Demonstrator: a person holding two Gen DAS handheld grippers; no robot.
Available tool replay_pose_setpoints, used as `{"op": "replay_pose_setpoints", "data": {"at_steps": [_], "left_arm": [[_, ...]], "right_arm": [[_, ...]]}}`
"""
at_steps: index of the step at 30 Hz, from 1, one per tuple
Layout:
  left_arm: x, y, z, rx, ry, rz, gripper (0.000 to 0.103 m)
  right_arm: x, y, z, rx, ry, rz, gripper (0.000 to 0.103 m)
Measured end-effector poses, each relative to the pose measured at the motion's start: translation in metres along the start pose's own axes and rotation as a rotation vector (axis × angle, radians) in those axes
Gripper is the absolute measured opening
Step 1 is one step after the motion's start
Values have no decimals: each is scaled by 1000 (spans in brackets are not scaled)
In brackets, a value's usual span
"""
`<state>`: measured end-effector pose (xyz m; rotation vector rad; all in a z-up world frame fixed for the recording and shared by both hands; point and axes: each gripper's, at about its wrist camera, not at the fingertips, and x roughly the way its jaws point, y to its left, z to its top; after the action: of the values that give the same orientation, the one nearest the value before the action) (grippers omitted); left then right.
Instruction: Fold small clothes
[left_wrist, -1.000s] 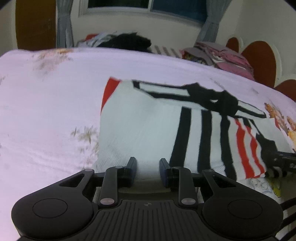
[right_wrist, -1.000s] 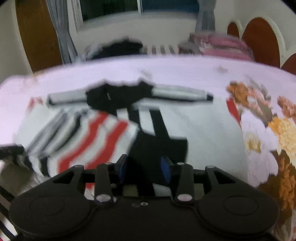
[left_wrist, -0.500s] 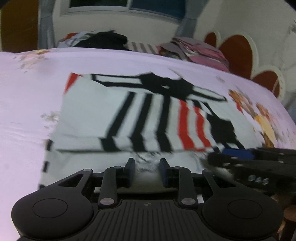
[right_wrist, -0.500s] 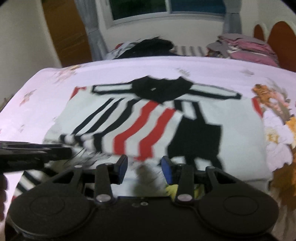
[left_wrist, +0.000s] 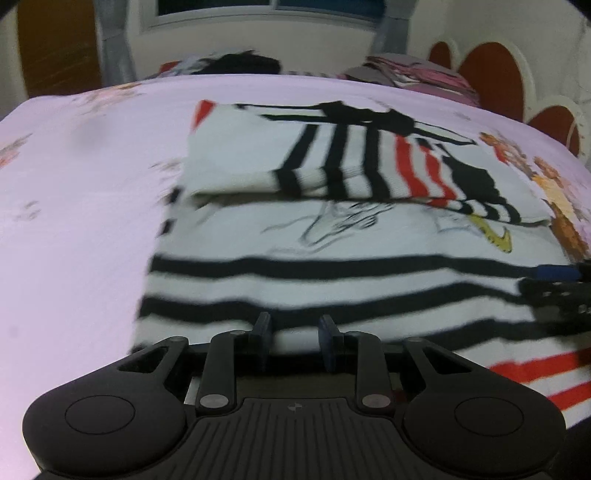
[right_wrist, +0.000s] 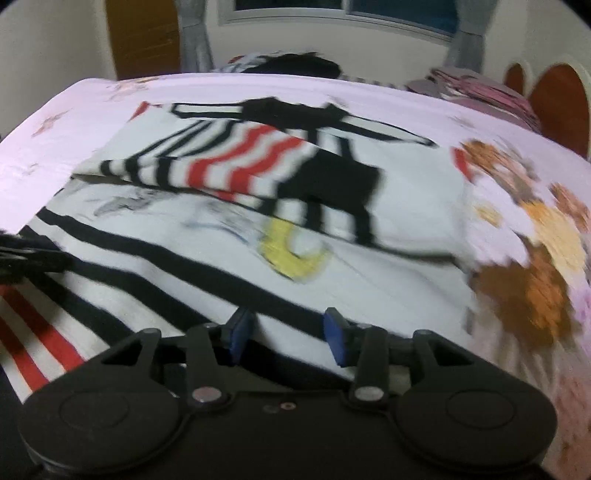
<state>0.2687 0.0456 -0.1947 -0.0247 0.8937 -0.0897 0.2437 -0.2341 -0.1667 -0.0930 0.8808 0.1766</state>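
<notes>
Lying mid-frame on the bed (left_wrist: 74, 221), the shirt (left_wrist: 332, 280) sat between both grippers' jaws: left (left_wrist: 295, 332) unclear, right (right_wrist: 288, 332) opening.

Small knit garment (left_wrist: 332, 236), white w/ black & red stripes, lies flat on the bed, roughly mid-bed & closer to the near edge. Both sleeves are folded in over the chest, black-and-red striped, cuffs pointing toward the near edge. Black collar sits toward the far edge. Exposed front has a faint line drawing w/ a yellow patch (right_wrist: 291, 254). Lower body shows wide black bands crossing side to side, red bands at the hem by the near edge. Frames blurred, so finer detail unclear.
</notes>
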Motion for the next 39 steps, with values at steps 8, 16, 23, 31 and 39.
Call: {"op": "replay_pose_setpoints", "data": {"at_steps": [8,16,23,31,39], "left_arm": [[-20,-17,-8,-24,22,-16,28],[-18,-47,-13,38,49,-70,29],[-25,-37,-27,118,28,-62,52],[-44,-17,-48,130,22,-69,54],[-65,-3,-64,115,24,-73,56]], "right_arm": [[-17,16,-1,62,-26,102,43],[-26,71,-8,18,-19,136,43],[-31,70,-34,80,22,-1,43],[-63,61,-69,144,34,-131,45],[-86,76,-99,170,20,-165,53]]}}
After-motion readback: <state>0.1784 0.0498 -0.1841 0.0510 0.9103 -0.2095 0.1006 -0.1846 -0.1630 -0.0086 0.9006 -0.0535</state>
